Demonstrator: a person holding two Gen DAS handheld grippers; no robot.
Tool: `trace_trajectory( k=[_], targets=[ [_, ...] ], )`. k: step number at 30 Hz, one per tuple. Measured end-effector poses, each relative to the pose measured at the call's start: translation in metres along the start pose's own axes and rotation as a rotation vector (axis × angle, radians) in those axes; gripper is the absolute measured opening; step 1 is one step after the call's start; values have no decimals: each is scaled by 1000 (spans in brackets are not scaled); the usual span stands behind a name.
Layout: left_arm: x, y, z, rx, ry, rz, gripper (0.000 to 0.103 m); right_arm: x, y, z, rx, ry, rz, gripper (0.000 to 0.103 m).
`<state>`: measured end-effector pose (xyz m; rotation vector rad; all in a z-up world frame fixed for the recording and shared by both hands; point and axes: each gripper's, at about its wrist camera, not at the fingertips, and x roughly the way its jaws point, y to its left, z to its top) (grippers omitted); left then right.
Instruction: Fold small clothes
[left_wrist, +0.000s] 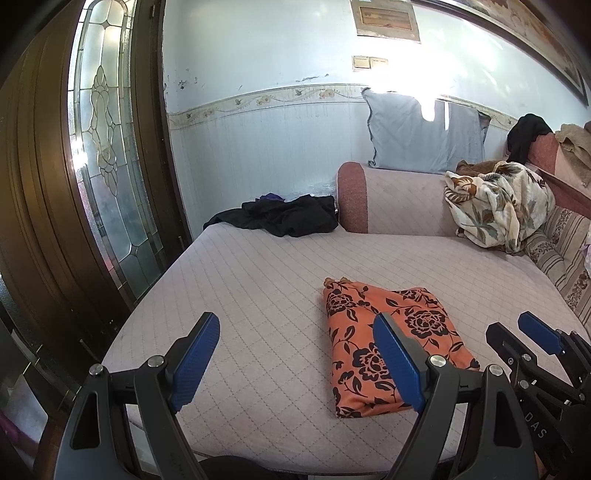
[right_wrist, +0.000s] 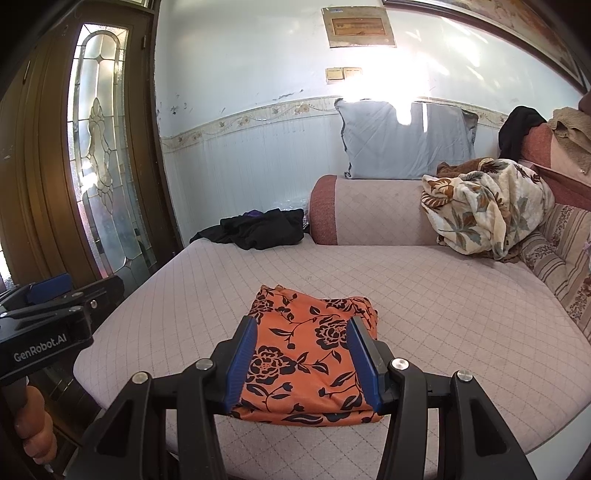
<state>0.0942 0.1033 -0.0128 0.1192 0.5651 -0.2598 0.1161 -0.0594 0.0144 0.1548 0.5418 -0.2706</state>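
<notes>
Leftmost stands a dark wooden door (left_wrist: 44, 206) with a leaded glass panel (left_wrist: 107, 147), beside a pale blue wall. Near it, the left gripper (left_wrist: 295, 363) hovers above the near edge of a quilted pinkish sofa cushion (left_wrist: 258, 280), its blue-padded jaws spread wide with only bare cushion between them. A person's fingers (right_wrist: 35, 432) wrap its handle, seen at the left edge of the right wrist view. At the far left corner of the cushion lies a crumpled black garment (left_wrist: 284, 216).

Right of the left gripper, on the near middle of the cushion, lies the folded orange cloth (left_wrist: 373, 332) printed with black flowers, a neat flat rectangle. The left gripper's right finger overlaps its near part in the left wrist view. The right gripper (right_wrist: 301, 363) hovers over the cloth's near edge, jaws partly apart, pinching nothing; the cloth shows between the pads from above.

Farther back, a blue-grey pillow (left_wrist: 424, 133) leans on the wall above the sofa's armrest (left_wrist: 391, 199). To the far right sits a bundled cream blanket (left_wrist: 498, 203) with a leaf pattern, and a black garment (left_wrist: 526, 134) drapes over the sofa back.
</notes>
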Motion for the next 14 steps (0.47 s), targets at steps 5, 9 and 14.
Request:
trace_trajectory(
  k=[5,9,14],
  targets=[
    [6,-1,0,-2,12,-2,86,7,1,-2,1,12,6,54],
    [13,-1,1,-2,20,-2,85,14,1,0,0,16,9,54],
    [27,-3,6,-13,36,-14,85,24,0,5,-7,12,9,54]
  ],
)
